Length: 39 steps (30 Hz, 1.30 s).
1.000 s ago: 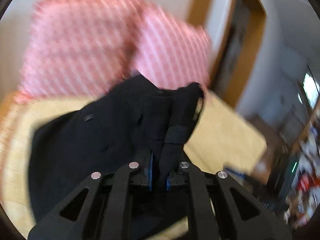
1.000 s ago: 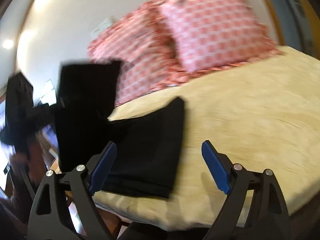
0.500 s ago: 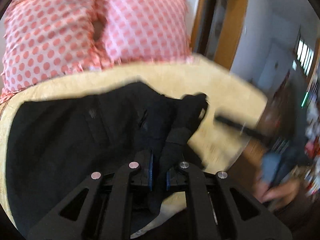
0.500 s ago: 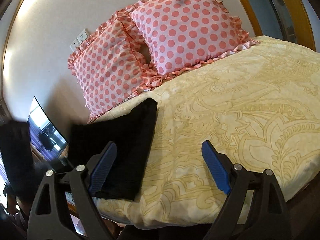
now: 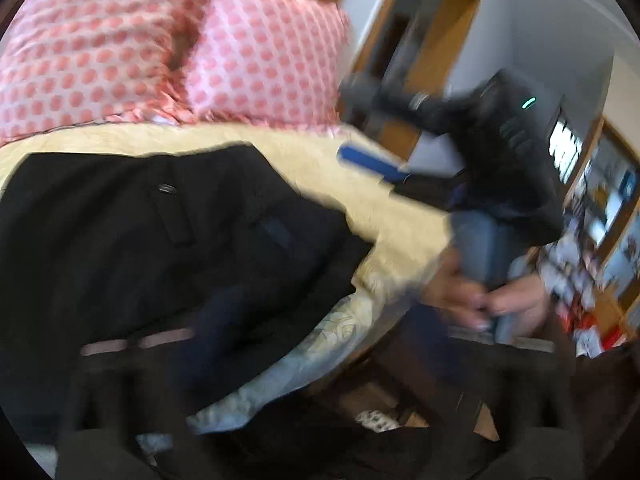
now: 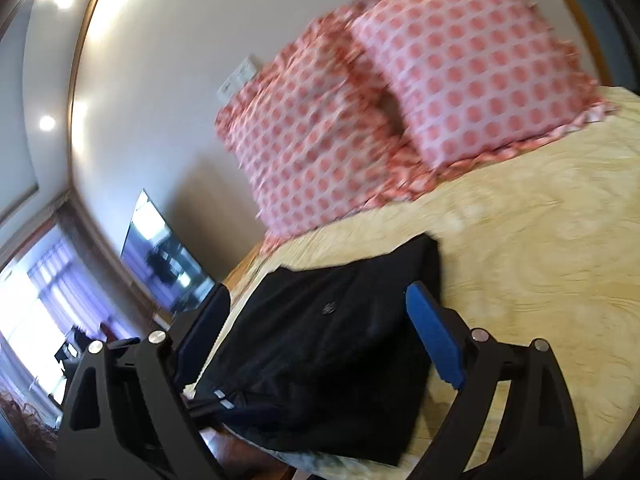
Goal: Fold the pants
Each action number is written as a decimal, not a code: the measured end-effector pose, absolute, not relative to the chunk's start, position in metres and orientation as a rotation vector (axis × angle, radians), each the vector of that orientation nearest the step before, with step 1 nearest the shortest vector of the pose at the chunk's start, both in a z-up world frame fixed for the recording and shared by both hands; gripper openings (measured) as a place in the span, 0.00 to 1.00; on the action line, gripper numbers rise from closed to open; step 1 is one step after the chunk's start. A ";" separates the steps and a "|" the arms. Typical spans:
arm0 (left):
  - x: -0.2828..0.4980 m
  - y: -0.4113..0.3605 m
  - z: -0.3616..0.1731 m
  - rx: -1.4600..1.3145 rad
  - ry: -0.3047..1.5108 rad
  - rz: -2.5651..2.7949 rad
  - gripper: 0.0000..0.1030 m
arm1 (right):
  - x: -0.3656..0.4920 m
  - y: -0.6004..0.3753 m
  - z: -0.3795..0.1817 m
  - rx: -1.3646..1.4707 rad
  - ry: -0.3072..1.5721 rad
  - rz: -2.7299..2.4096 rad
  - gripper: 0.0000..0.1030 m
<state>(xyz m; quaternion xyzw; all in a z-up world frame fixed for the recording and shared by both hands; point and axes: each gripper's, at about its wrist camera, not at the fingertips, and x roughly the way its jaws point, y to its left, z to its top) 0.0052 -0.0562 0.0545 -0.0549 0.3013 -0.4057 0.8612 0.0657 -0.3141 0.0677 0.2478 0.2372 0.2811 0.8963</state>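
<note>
Black pants [image 5: 152,240] lie folded on the yellow bedspread [image 5: 320,168] near the bed's edge; a button shows on top. In the right wrist view the pants [image 6: 332,344] lie between the open blue fingers [image 6: 436,336] of my right gripper [image 6: 320,336], which hovers just above them. My right gripper also shows in the left wrist view [image 5: 376,164], held by a hand at the right. My left gripper is a dark motion-blurred shape [image 5: 168,360] at the bottom of its own view; its jaws cannot be made out. It also shows at the pants' near edge in the right wrist view [image 6: 216,400].
Two pink polka-dot pillows [image 6: 400,92] lean against the white wall at the head of the bed. A door frame [image 5: 432,40] and cluttered shelves [image 5: 600,220] stand to the right. A screen [image 6: 164,256] and a window [image 6: 36,312] lie left of the bed.
The pants went from hanging in my left gripper to lying flat on the bed. My right gripper has moved over the pants, still open. Both views are blurred by motion.
</note>
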 end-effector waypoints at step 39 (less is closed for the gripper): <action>0.226 0.067 0.028 -0.339 1.077 -0.398 0.69 | 0.211 -0.301 0.016 0.372 0.937 0.478 0.27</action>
